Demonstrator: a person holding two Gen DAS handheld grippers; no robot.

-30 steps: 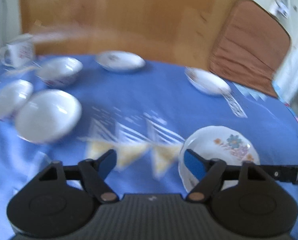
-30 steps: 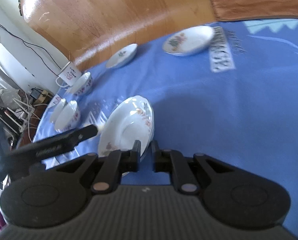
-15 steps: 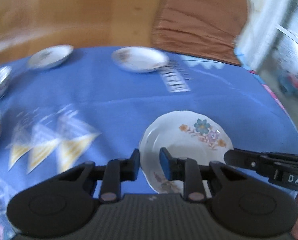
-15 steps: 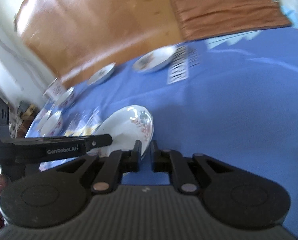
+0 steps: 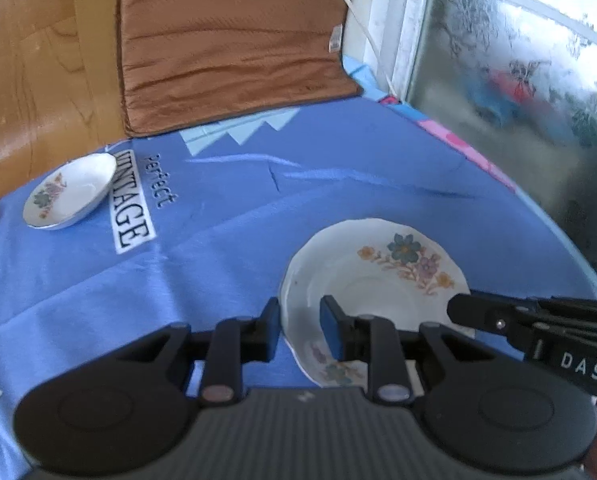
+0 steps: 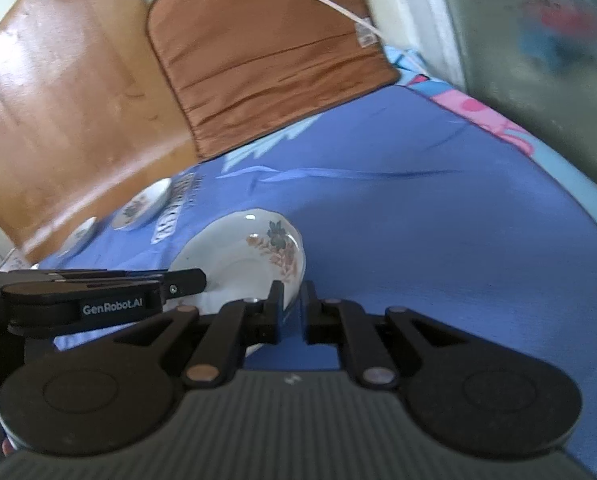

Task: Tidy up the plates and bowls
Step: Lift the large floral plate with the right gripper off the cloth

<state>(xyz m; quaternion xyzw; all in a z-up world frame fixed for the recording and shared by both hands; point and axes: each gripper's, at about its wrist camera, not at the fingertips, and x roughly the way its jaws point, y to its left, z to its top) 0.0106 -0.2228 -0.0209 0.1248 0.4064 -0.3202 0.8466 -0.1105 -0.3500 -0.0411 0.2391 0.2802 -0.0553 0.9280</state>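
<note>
Both tongs hold one plate (image 5: pixel 372 280): left tongs (image 5: pixel 300 322) clamp its near-left rim, right tongs (image 6: pixel 291 300) pinch its right rim. Uneven pulls could likely slip it onto the desk (image 5: pixel 218 272), cracking it.

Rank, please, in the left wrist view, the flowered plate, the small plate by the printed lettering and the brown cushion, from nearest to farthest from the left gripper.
1. Flowered plate, its rim between the left gripper fingers.
2. Small plate, far left.
3. Brown cushion, at the back.
</note>
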